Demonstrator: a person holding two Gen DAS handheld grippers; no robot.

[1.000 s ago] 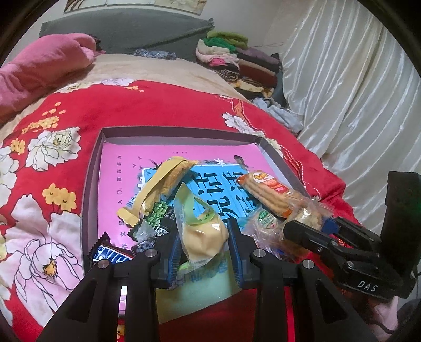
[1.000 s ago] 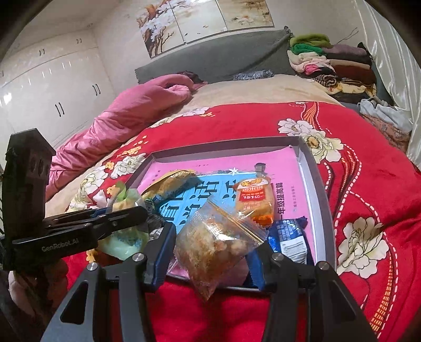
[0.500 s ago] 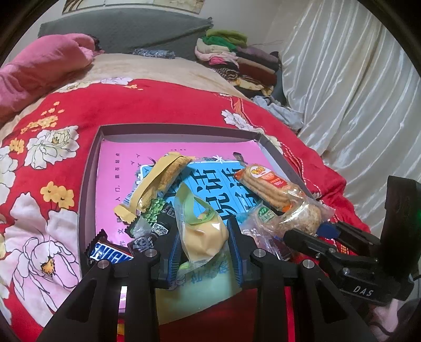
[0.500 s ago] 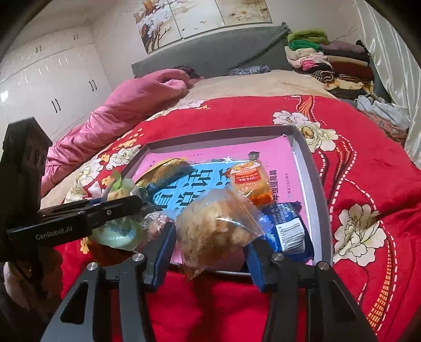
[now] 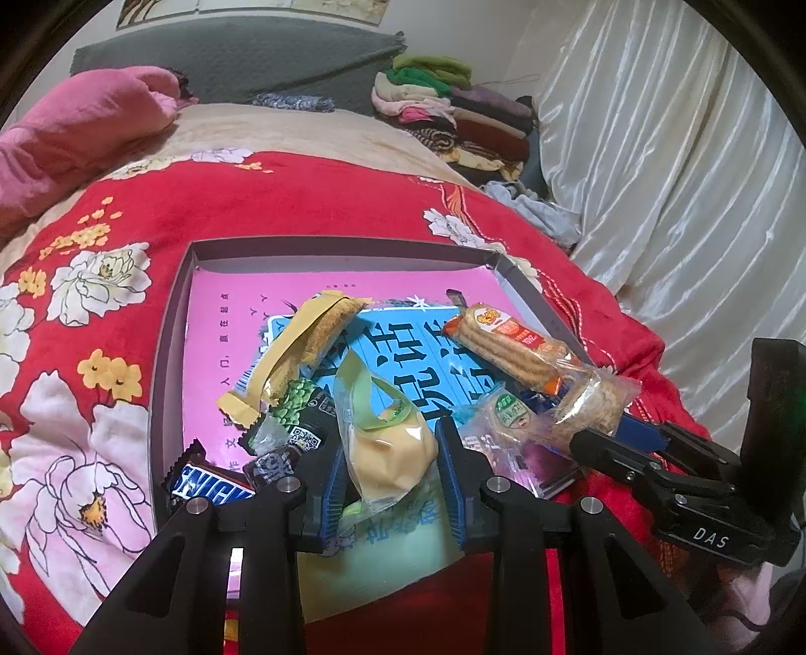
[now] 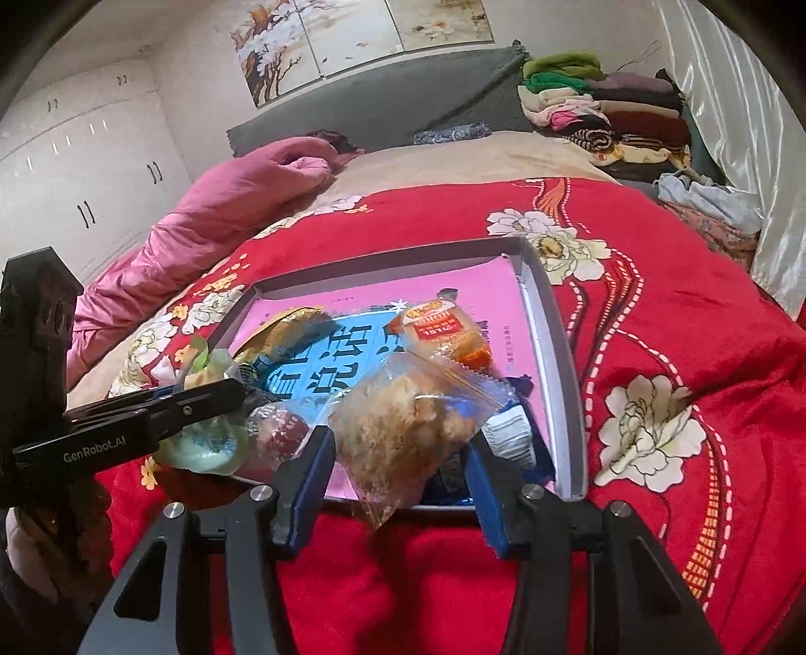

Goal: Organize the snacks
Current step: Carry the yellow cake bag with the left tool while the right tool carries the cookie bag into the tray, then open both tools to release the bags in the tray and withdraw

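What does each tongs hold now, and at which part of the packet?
The left tongs grip a yellow-green snack packet at its lower half. The right tongs grip a clear bag of brown snacks across its middle.

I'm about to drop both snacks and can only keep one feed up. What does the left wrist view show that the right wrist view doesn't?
Left wrist only: the Snickers bar and the green pea packet at the tray's near left corner.

Right wrist only: the white wardrobe and the wall painting.

Both: the tray, the left gripper shut on a yellow cake packet, the right gripper shut on a clear bag of brown snack, and the orange biscuit pack.
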